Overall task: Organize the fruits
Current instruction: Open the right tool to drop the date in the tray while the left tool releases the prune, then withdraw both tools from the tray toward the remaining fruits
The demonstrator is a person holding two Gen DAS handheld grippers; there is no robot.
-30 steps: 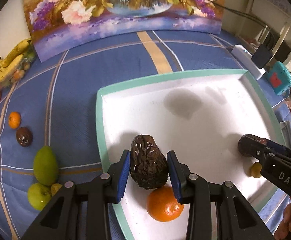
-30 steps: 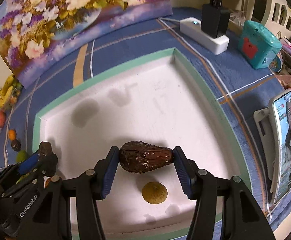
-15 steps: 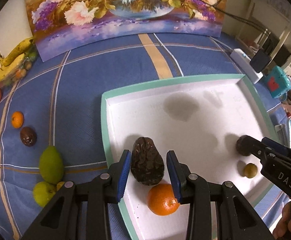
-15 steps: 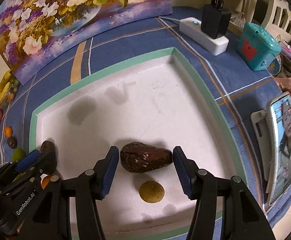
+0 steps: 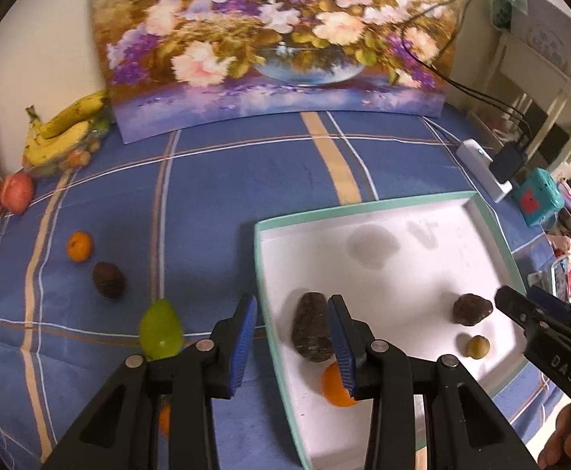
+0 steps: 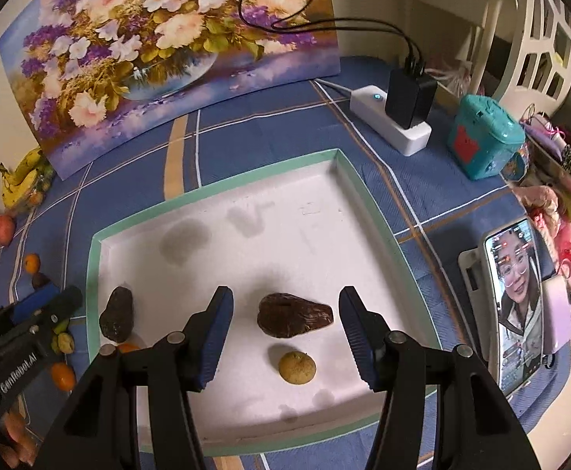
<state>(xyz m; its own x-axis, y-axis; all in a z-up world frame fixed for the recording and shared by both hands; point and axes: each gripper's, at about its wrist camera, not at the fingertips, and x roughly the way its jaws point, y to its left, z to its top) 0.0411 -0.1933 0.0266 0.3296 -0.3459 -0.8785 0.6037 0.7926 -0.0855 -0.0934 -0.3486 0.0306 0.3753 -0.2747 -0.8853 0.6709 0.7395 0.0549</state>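
A white tray with a green rim [image 5: 263,266] [image 6: 93,258] holds two dark wrinkled avocados, one at its left [image 5: 312,333] [image 6: 116,315] and one at its right [image 5: 472,309] [image 6: 295,315], plus an orange [image 5: 334,387] and a small yellow-green fruit [image 5: 478,346] [image 6: 297,367]. My left gripper [image 5: 291,346] is open and empty, straddling the tray's left rim; the left avocado lies against its right finger. My right gripper [image 6: 285,337] is open and empty above the right avocado.
On the blue cloth left of the tray lie a green mango [image 5: 160,329], a dark avocado [image 5: 107,280], a small orange [image 5: 78,246], a red apple [image 5: 17,192] and bananas [image 5: 64,129]. A power strip [image 6: 391,125], teal box [image 6: 485,141] and phone [image 6: 520,305] stand right.
Both grippers opened and let go of their avocados, which now lie in the tray. The left gripper moved left to the tray rim; both pulled back and up.
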